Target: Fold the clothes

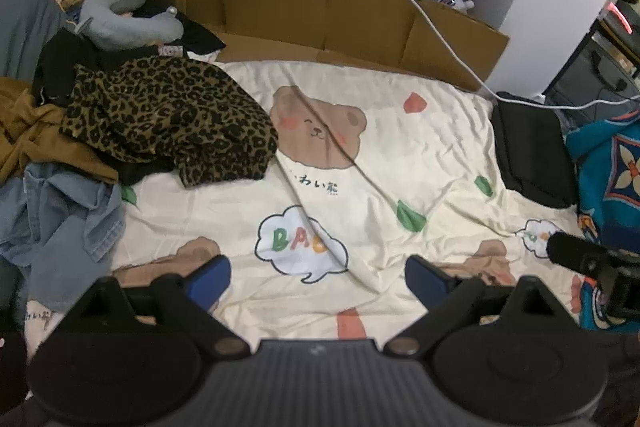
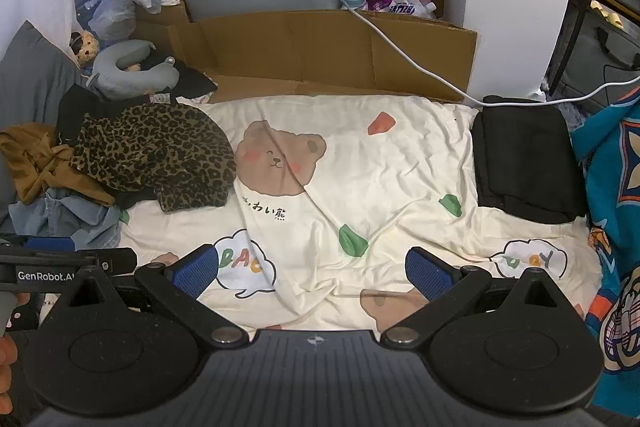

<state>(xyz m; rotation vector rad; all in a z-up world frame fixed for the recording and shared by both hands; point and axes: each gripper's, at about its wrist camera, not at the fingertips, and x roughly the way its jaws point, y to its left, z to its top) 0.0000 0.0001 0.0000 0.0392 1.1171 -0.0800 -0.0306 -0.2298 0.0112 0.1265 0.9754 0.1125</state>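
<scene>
Looking along my left gripper [image 1: 318,277], I am holding its blue pads spread wide apart over the cream bear-print bedsheet [image 1: 400,155], gripping nothing. The heap of unfolded clothes is lying at the far left: a leopard-print garment [image 1: 172,125] on top, a brown garment [image 1: 28,135] beside it, and a denim garment [image 1: 60,223] nearer to me. A folded black garment [image 1: 528,155] is resting at the sheet's right edge.

Through the right wrist view, I am keeping my right gripper [image 2: 312,273] equally wide open and empty above the sheet. The leopard-print garment is sitting far left, the folded black garment far right, and flattened cardboard [image 2: 320,47] is standing behind the bed.
</scene>
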